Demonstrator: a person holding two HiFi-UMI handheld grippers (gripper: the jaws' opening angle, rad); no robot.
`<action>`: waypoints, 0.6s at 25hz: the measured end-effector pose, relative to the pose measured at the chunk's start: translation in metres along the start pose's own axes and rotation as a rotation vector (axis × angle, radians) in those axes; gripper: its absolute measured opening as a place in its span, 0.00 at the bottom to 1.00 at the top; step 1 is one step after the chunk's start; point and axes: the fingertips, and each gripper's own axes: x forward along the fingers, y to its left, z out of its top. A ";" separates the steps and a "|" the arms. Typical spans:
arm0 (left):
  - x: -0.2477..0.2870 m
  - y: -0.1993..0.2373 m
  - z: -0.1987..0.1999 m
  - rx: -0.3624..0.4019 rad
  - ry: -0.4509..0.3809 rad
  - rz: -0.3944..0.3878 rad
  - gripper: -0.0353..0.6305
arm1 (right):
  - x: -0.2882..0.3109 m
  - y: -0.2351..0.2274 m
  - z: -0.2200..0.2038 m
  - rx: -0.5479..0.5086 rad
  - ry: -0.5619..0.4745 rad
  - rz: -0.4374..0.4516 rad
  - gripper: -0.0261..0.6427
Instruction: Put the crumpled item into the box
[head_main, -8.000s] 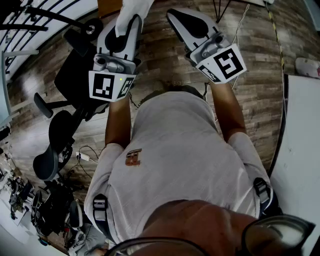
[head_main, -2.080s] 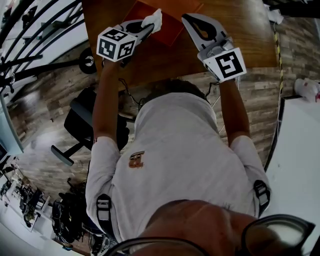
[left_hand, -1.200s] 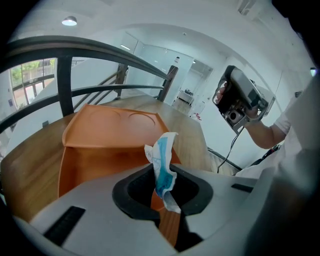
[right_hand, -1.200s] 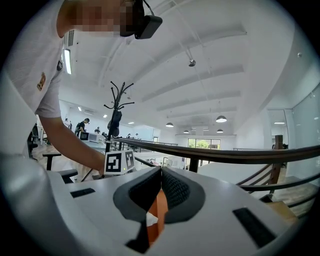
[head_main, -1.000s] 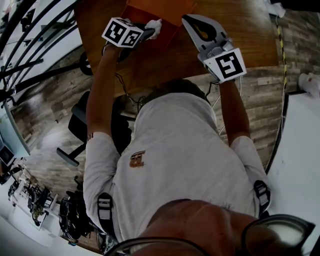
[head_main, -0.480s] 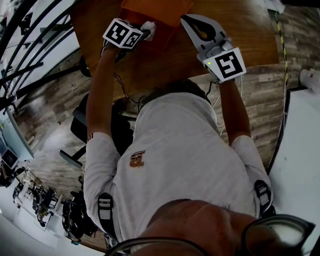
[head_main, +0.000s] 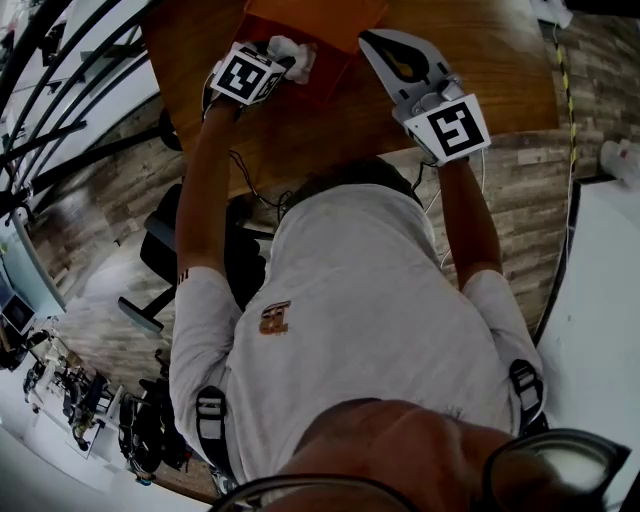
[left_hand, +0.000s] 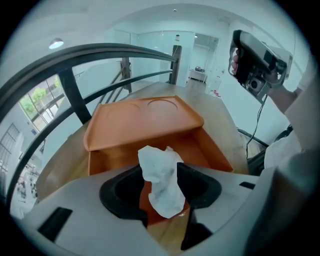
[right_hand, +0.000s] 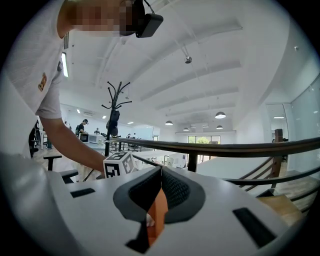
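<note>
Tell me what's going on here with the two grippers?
A person at a wooden table works two hand-held grippers. The left gripper is over an open orange box, with a crumpled piece of white paper between its jaws. The jaws are opening, so the paper is being let go above the box but has not dropped in yet. The right gripper is over the table to the right of the box, jaws together, holding nothing.

**Around the wooden desk**

The desk (head_main: 480, 60) lies at the far side of the head view, its near edge meeting the plank floor (head_main: 520, 190). A black office chair (head_main: 150, 255) stands on the floor to the left. A curved black railing (left_hand: 115, 49) runs beside the desk. The right gripper view shows a coat rack (right_hand: 114, 117) under ceiling lamps (right_hand: 220, 115).
</note>
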 end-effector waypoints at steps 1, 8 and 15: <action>-0.003 0.003 0.001 -0.006 -0.016 0.020 0.38 | 0.000 0.001 0.000 -0.001 0.001 0.002 0.09; -0.025 0.025 0.003 -0.069 -0.153 0.170 0.43 | 0.001 0.010 -0.002 -0.002 0.003 0.010 0.09; -0.057 0.029 0.018 -0.134 -0.362 0.259 0.43 | -0.001 0.019 0.001 -0.003 0.003 0.019 0.09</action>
